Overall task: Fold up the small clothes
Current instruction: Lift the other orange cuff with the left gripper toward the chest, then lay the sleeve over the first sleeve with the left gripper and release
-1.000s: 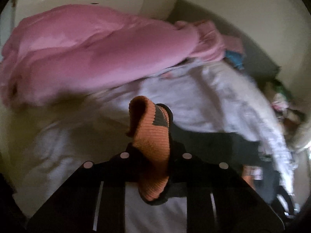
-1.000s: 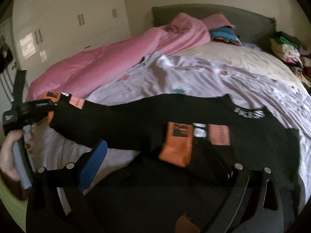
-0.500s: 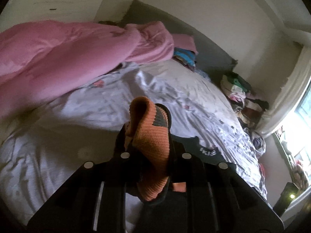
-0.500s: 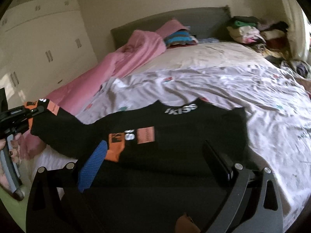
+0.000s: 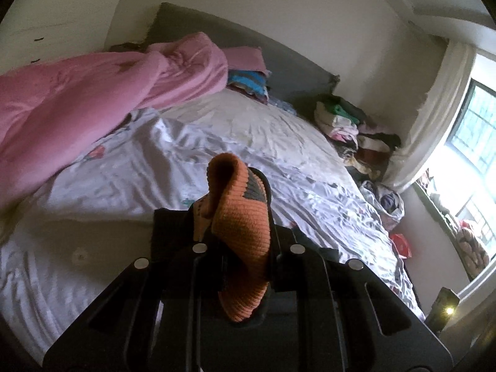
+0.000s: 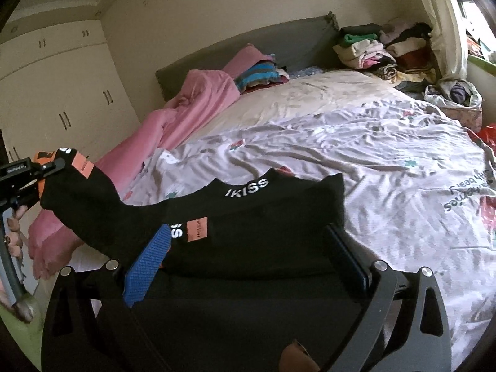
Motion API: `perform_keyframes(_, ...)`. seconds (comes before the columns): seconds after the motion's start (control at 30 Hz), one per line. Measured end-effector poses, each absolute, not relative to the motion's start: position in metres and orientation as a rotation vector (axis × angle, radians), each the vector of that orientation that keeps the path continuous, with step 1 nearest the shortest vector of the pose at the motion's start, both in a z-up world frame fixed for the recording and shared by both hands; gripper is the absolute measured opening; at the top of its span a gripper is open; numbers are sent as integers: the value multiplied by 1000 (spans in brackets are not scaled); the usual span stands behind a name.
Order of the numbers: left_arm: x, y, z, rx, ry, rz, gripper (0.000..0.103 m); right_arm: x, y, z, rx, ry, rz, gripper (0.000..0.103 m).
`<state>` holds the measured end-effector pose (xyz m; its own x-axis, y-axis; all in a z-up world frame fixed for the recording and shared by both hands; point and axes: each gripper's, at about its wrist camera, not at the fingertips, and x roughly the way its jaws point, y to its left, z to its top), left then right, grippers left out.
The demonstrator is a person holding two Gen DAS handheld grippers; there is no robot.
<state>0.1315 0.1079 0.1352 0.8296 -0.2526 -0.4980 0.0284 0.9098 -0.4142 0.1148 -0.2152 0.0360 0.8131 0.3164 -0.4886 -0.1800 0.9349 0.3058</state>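
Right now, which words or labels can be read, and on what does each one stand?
"IKISS": white, on the black top's neckline.
"SS": white, on its folded sleeve.
Orange tags: too small to read.
Bedsheet print, upside down: blurred, "berries" perhaps.

One black sweater, two clothes piles

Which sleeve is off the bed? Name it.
The sleeve held up by the left gripper; the other sleeve lies folded on the sweater.
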Motion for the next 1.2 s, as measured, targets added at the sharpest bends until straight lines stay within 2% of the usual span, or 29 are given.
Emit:
perform_keyframes(0.37, 155, 49, 123, -358, 648, -254, 10, 105, -248, 34, 295, 542, 231, 97)
perform_keyframes(0.87, 196, -24, 27, -298, 898, -380, 11, 108, -277, 18, 323, 567, 152, 97)
perform_keyframes(0.97, 200, -37, 12, -285, 935, -425, 13, 109, -283, 13, 320, 575, 129, 97)
perform_keyframes(1.0, 200, -41, 8, -283, 944, -443, 17, 110, -285, 12, 320, 579, 121, 97)
perform_keyframes(1.03, 200, -45, 4, -280, 947, -467, 28, 110, -287, 10, 320, 584, 111, 97)
perform_keyframes(1.2, 202, -44, 0, -333, 944, -564, 61, 114, -291, -1, 310, 616, 79, 97)
